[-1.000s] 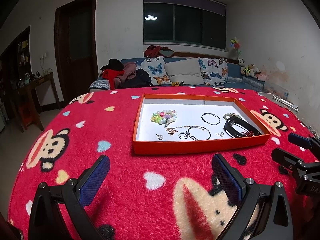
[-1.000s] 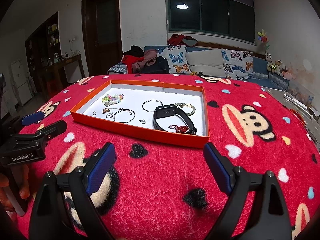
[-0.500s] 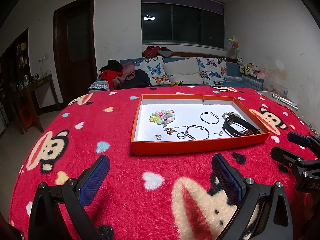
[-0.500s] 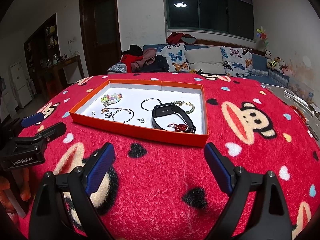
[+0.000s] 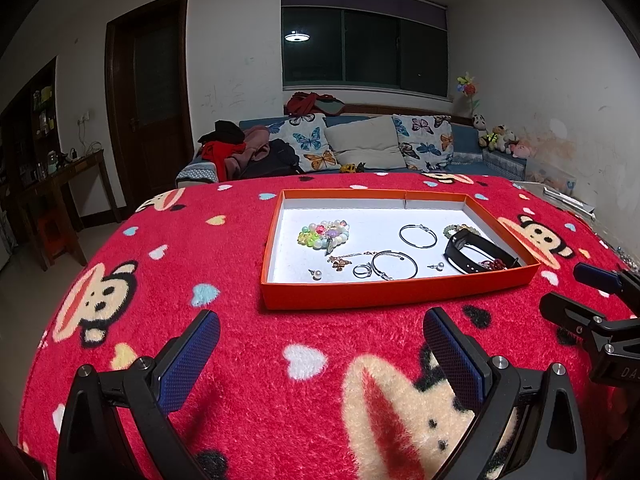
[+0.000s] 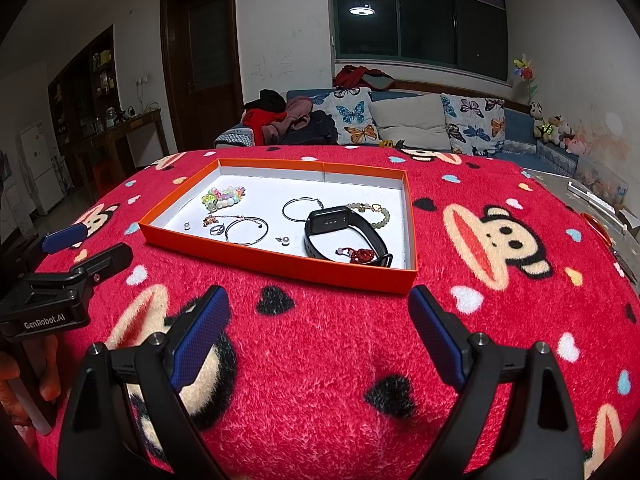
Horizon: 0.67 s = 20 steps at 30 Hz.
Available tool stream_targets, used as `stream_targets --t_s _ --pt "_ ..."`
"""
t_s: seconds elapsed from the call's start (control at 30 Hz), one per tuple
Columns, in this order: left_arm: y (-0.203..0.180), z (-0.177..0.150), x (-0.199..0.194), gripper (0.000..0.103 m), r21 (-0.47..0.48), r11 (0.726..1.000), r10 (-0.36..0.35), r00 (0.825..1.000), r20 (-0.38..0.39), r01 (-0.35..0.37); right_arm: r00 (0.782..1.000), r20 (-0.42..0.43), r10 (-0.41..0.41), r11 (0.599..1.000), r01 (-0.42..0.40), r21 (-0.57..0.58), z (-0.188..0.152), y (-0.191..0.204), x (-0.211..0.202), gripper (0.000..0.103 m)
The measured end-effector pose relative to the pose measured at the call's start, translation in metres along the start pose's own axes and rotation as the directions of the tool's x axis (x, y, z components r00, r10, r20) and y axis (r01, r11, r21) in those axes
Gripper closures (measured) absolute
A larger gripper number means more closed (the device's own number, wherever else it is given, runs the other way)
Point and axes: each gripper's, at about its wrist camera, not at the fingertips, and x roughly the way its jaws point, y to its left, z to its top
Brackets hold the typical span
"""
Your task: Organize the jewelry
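Note:
An orange tray (image 5: 360, 300) (image 6: 280, 266) with a white floor lies on the red monkey blanket. In it lie a coloured bead bracelet (image 5: 323, 234) (image 6: 223, 195), silver hoops (image 5: 418, 235) (image 6: 302, 209), a silver bangle (image 5: 394, 265) (image 6: 246, 231), a black smart band (image 5: 474, 256) (image 6: 344, 237), a green bead bracelet (image 6: 372, 213), small rings and pearl studs (image 5: 317, 275). My left gripper (image 5: 320, 344) is open and empty, in front of the tray. My right gripper (image 6: 318, 320) is open and empty, in front of the tray's right corner.
The red fleece blanket (image 5: 240, 340) covers the whole table. A sofa with butterfly cushions (image 5: 360, 144) stands behind it. A wooden side table (image 5: 60, 184) and a dark door stand at the left. Papers and scissors (image 6: 600, 216) lie on the table's far right edge.
Both grippers have drifted slightly; the tray sits a little lower and nearer in both views. Both stay open and empty.

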Motion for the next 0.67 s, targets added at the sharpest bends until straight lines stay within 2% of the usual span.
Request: stream_targets --t_s 0.67 --pt "-0.0044 -0.0013 0.0011 0.0 0.015 0.999 -0.03 1.0 -0.001 0.03 1.0 -0.001 -0.001 1.0 0.001 -0.001 0.0003 0.0006 0.0001 0.011"
